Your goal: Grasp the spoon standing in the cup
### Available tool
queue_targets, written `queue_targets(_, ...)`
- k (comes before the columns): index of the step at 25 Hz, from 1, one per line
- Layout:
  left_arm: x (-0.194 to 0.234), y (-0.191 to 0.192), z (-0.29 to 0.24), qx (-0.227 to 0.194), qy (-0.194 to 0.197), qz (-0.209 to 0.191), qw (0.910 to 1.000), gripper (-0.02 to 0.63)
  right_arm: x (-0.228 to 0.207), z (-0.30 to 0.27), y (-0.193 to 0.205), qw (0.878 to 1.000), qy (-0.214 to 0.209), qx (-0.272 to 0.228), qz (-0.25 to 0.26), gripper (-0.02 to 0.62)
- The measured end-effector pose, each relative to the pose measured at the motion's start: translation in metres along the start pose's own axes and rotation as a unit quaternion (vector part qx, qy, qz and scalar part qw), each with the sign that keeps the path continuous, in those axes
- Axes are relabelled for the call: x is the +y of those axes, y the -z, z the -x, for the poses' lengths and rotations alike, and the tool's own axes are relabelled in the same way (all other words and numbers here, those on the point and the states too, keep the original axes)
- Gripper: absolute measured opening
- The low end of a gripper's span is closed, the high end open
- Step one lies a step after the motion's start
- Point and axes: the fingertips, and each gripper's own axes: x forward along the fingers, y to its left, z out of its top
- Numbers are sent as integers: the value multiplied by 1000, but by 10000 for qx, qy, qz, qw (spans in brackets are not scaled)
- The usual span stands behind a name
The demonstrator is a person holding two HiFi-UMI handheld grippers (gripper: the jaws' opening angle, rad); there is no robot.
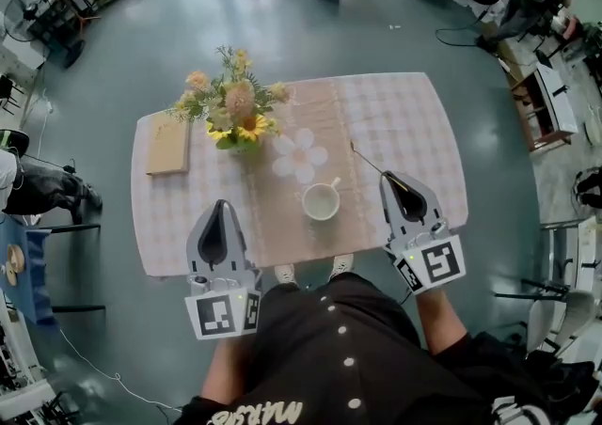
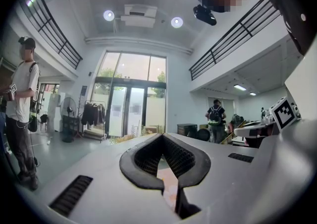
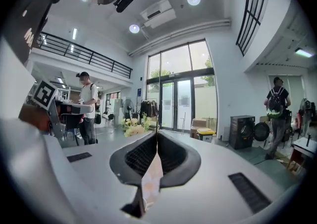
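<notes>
The right gripper (image 1: 388, 178), jaws pressed together, seems to pinch the thin metal spoon (image 1: 368, 158) beside the white ceramic cup (image 1: 321, 200), left gripper (image 1: 222, 207) closed and empty; grasp looks done, so next calls for steady holding.

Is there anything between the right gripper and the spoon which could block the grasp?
Nothing visible does. The right gripper is shut on the thin spoon, which sticks out from its tips over the table. The cup stands apart, to its left in the head view.
</notes>
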Motion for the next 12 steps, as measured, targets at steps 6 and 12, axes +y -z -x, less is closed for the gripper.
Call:
queue_targets(6, 3, -10, 1, -180, -39, -11, 9998, 17, -15, 12, -31, 9985, 360, -414, 30, 8)
queue_targets(12, 9, -18, 4, -265, -95, -44, 9996, 17, -26, 25, -49, 9959, 552, -711, -40, 8)
